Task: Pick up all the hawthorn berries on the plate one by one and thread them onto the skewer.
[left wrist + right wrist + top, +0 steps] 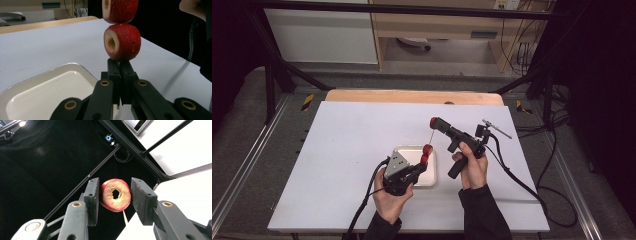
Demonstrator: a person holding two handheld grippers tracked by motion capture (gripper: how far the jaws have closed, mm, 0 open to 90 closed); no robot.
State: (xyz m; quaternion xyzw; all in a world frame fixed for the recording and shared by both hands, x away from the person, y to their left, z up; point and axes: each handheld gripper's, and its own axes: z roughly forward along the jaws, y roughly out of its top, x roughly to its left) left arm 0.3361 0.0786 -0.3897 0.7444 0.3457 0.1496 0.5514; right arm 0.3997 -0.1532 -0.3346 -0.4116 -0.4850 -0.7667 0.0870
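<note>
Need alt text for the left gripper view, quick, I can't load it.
The left hand-held gripper, jaws shut, holds a skewer with two cored strawberries stacked above it. A white tray lies lower left on the white table.

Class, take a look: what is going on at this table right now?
A person is threading red cored fruits onto a thin wooden skewer. The left gripper, shut on the skewer's lower end, holds it upright above the white tray with two fruits already stacked on it. The right gripper holds a third fruit at the skewer's top, hole lined up on the stick.
</note>
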